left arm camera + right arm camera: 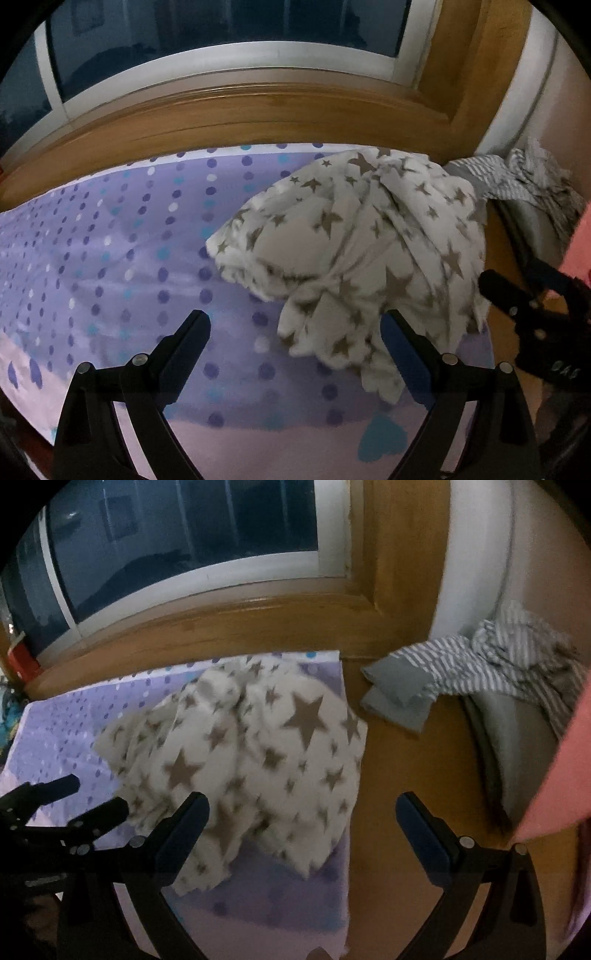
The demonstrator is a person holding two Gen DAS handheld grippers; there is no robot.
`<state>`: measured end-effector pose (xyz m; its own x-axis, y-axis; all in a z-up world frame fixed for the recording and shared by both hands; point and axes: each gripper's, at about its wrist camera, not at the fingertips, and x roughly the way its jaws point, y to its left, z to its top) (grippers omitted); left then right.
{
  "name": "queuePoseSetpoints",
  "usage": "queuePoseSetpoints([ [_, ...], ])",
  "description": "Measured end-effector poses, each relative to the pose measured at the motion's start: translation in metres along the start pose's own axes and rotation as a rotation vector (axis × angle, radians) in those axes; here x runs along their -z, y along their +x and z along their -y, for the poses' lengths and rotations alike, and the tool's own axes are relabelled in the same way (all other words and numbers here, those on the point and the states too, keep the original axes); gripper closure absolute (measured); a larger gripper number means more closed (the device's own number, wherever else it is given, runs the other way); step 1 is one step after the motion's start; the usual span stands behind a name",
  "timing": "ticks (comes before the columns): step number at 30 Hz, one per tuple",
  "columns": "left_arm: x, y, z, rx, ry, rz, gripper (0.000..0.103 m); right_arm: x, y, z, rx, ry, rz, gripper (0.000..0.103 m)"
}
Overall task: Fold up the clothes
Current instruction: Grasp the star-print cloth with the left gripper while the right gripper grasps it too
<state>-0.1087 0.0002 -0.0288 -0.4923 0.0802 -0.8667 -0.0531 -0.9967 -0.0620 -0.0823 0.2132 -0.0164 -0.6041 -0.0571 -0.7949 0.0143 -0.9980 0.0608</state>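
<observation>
A white garment (258, 753) printed with grey stars is seen crumpled in a heap on the dotted purple sheet (110, 258); both the left gripper (295, 328) and right gripper (303, 808) are held wide apart, empty.

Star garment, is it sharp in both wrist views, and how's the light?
Left wrist view: star garment slightly motion-smeared at its lower edge, light dim, window dark. Right wrist view: star garment blurrier, stars soft; strong fisheye bending of the wooden sill.
</observation>
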Motion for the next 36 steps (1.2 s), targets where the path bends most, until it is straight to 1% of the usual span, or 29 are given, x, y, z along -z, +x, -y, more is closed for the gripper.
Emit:
queuePoseSetpoints([
  [3, -0.005, 0.019, 0.003, -0.032, -0.004, -0.033, 0.007, -0.01, 0.022, 0.005, -0.022, -0.054, -0.012, 0.001],
  [8, 0.003, 0.042, 0.01, 0.021, -0.021, -0.105, 0.007, -0.018, 0.05, 0.012, -0.114, -0.084, -0.06, 0.003],
  [11, 0.008, 0.05, 0.01, 0.014, -0.069, -0.1, 0.006, -0.021, 0.064, 0.017, -0.177, -0.077, -0.095, 0.004],
  [13, 0.008, 0.05, 0.01, 0.008, -0.089, -0.09, 0.006, -0.022, 0.069, 0.022, -0.221, -0.065, -0.105, 0.009],
  [14, 0.009, 0.049, 0.011, 0.008, -0.082, -0.086, 0.009, -0.023, 0.071, 0.023, -0.249, -0.06, -0.108, 0.019],
  [15, 0.009, 0.048, 0.012, 0.024, -0.074, -0.081, 0.015, -0.022, 0.071, 0.023, -0.289, -0.059, -0.106, 0.04],
  [16, 0.009, 0.046, 0.014, 0.062, -0.064, -0.073, 0.036, -0.022, 0.068, 0.021, -0.328, -0.064, -0.102, 0.05],
  [17, 0.009, 0.044, 0.016, 0.093, -0.053, -0.069, 0.058, -0.022, 0.066, 0.018, -0.342, -0.08, -0.093, 0.06],
  [18, 0.009, 0.04, 0.019, 0.116, -0.038, -0.068, 0.066, -0.022, 0.062, 0.014, -0.335, -0.108, -0.078, 0.068],
  [19, 0.01, 0.037, 0.022, 0.123, -0.022, -0.064, 0.074, -0.022, 0.058, 0.011, -0.333, -0.129, -0.063, 0.074],
  [20, 0.01, 0.034, 0.024, 0.114, -0.007, -0.057, 0.08, -0.024, 0.052, 0.01, -0.341, -0.133, -0.049, 0.082],
  [21, 0.011, 0.029, 0.022, 0.118, -0.005, -0.049, 0.081, -0.026, 0.046, 0.008, -0.349, -0.138, -0.035, 0.085],
  [24, 0.012, 0.008, 0.009, 0.151, -0.032, -0.021, 0.084, -0.033, 0.026, 0.001, -0.39, -0.148, 0.007, 0.087],
  [28, 0.014, -0.034, -0.024, 0.146, -0.051, 0.069, 0.084, -0.044, -0.007, -0.022, -0.48, -0.156, 0.048, 0.087],
  [32, 0.023, -0.076, -0.081, 0.117, -0.1, 0.147, 0.084, -0.052, -0.032, -0.069, -0.556, -0.199, 0.095, 0.087],
  [35, 0.013, -0.086, -0.125, 0.077, -0.121, 0.153, 0.084, -0.051, -0.044, -0.118, -0.605, -0.225, 0.114, 0.088],
  [36, 0.017, -0.09, -0.142, 0.061, -0.124, 0.149, 0.084, -0.049, -0.044, -0.134, -0.612, -0.232, 0.111, 0.088],
])
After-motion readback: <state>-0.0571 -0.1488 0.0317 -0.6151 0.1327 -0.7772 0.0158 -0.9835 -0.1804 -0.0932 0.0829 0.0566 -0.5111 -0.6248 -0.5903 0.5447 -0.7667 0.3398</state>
